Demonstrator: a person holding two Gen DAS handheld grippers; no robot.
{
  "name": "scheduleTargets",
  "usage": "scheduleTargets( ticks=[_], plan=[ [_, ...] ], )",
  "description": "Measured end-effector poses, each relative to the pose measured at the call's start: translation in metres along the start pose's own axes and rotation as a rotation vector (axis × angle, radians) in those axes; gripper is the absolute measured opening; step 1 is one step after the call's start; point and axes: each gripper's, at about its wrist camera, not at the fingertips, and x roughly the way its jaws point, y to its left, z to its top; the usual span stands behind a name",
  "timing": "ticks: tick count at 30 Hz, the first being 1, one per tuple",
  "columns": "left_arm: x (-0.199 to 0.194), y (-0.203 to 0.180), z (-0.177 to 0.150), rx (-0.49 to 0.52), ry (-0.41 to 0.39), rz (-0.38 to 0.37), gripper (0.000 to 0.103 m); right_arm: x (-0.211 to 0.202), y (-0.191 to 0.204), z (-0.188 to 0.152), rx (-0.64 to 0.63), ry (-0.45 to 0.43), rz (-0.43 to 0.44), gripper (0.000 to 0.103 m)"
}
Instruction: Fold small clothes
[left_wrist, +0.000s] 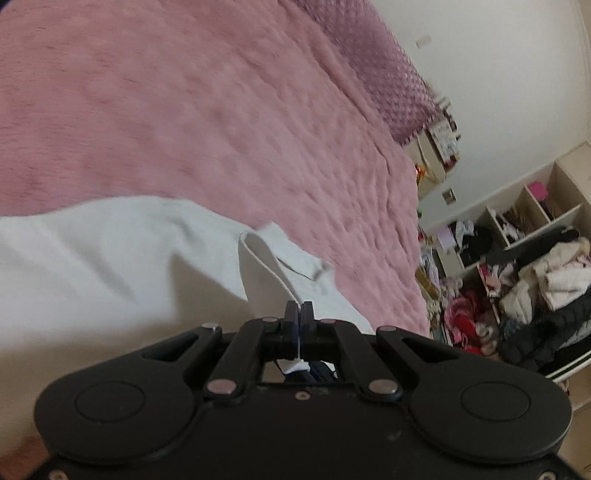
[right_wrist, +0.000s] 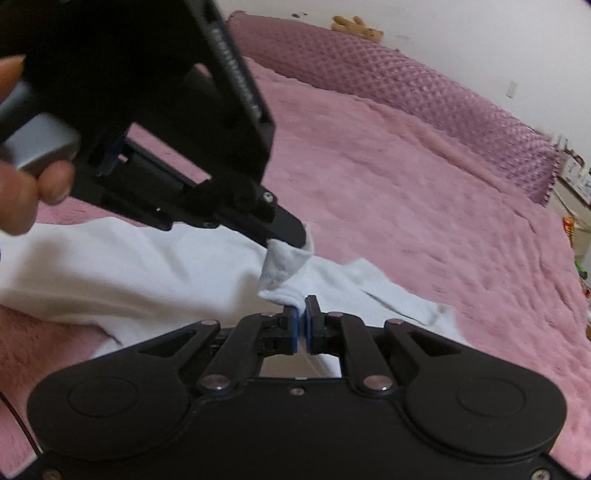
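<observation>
A small white garment (left_wrist: 110, 251) lies on a pink fluffy bedspread (left_wrist: 221, 110). My left gripper (left_wrist: 299, 308) is shut on a folded edge of the garment, with cloth pinched between the blue pads. In the right wrist view the garment (right_wrist: 129, 266) spreads to the left and right. My right gripper (right_wrist: 303, 306) is shut on another edge of it. The left gripper (right_wrist: 291, 236) shows there too, just above and left of the right one, holding a raised corner of the cloth. The two grippers are close together.
A darker purple dotted blanket (right_wrist: 406, 81) lies along the far side of the bed. A cluttered shelf with piled clothes (left_wrist: 524, 280) stands beyond the bed's right edge. A hand (right_wrist: 22, 184) holds the left gripper's handle. A brown toy (right_wrist: 356, 27) sits by the wall.
</observation>
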Motion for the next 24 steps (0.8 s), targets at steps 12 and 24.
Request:
scheduleTargets(
  ticks=[12, 24],
  plan=[
    [-0.016, 0.072, -0.017, -0.033, -0.062, 0.039, 0.0, 0.04, 0.026, -0.005, 0.009, 0.081, 0.045, 0.006],
    [-0.012, 0.08, -0.031, -0.004, -0.032, 0.113, 0.0, -0.02, -0.032, -0.029, 0.294, 0.03, 0.086, 0.065]
  ],
)
